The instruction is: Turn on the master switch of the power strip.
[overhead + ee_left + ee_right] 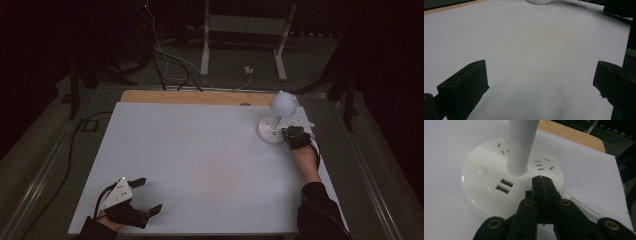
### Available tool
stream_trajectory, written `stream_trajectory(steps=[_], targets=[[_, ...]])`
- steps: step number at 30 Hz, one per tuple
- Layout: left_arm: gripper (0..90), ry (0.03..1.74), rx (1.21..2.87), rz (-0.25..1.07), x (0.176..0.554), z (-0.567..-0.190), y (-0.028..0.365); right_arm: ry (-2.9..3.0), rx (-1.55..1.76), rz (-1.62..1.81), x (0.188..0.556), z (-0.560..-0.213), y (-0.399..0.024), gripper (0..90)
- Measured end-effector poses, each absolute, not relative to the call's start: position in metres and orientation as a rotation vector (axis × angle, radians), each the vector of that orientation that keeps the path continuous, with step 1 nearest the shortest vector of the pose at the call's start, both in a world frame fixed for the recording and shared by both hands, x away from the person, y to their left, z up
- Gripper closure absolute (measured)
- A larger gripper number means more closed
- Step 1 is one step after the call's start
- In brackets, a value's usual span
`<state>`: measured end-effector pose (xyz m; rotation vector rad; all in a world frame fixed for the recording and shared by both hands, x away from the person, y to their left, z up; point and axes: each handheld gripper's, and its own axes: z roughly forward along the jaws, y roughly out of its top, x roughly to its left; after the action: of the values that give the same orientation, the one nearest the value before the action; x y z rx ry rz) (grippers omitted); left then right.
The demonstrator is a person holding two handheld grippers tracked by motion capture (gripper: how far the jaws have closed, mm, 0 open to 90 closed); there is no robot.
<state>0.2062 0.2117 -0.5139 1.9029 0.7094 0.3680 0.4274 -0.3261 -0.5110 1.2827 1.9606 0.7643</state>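
While my right gripper (296, 137) rests at the round white plastic base of the desk lamp (272, 131) near the table's far right corner, my left gripper (131, 198) lies idle near the front edge, jaws wide and empty. From above, the globe-shaped white lamp head (282, 102) hides part of the base.

In the left gripper view, bare white tabletop (529, 50) lies between the jaws — the base is cut off at the top.

In the right gripper view my jaws are pressed together, tip over the base beside the white stem (520, 147). The round button (481, 170) sits off to the left; I should steer there and press straight down — whether the tip touches, I cannot tell.
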Motion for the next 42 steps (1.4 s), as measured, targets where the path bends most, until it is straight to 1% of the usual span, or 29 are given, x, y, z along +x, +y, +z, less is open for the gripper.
stream_trajectory(steps=[9, 22, 29, 31, 35, 38, 39, 40, 41, 42], targets=[[0.2, 0.715, 1.899, 0.372, 0.206, -0.514, 0.212, 1.935, 1.335, 0.807, 0.429, -0.504, -0.328, 90.0], [0.2, 0.715, 1.897, 0.370, 0.207, -0.513, 0.212, 1.952, 1.343, 0.854, 0.421, -0.496, -0.324, 90.0], [0.2, 0.708, 1.898, 0.374, 0.206, -0.513, 0.212, 1.985, 1.355, 0.890, 0.411, -0.485, -0.321, 89.5], [0.2, 0.709, 1.896, 0.374, 0.206, -0.512, 0.212, 1.987, 1.369, 0.928, 0.409, -0.482, -0.321, 81.4], [0.2, 0.712, 1.896, 0.370, 0.206, -0.513, 0.212, 1.993, 1.373, 0.945, 0.405, -0.477, -0.318, 79.3], [0.2, 0.713, 1.893, 0.371, 0.206, -0.512, 0.212, 2.002, 1.379, 0.975, 0.401, -0.474, -0.317, 73.7], [0.2, 0.713, 1.893, 0.371, 0.206, -0.512, 0.212, 2.002, 1.379, 0.975, 0.401, -0.474, -0.317, 73.7], [0.2, 0.713, 1.893, 0.371, 0.206, -0.512, 0.212, 2.005, 1.378, 0.985, 0.398, -0.472, -0.316, 65.2], [0.2, 0.714, 1.892, 0.370, 0.206, -0.512, 0.212, 2.005, 1.378, 0.985, 0.398, -0.472, -0.316, 65.2], [0.2, 0.712, 1.895, 0.371, 0.206, -0.512, 0.212, 2.009, 1.379, 0.993, 0.396, -0.470, -0.316, 56.5]])
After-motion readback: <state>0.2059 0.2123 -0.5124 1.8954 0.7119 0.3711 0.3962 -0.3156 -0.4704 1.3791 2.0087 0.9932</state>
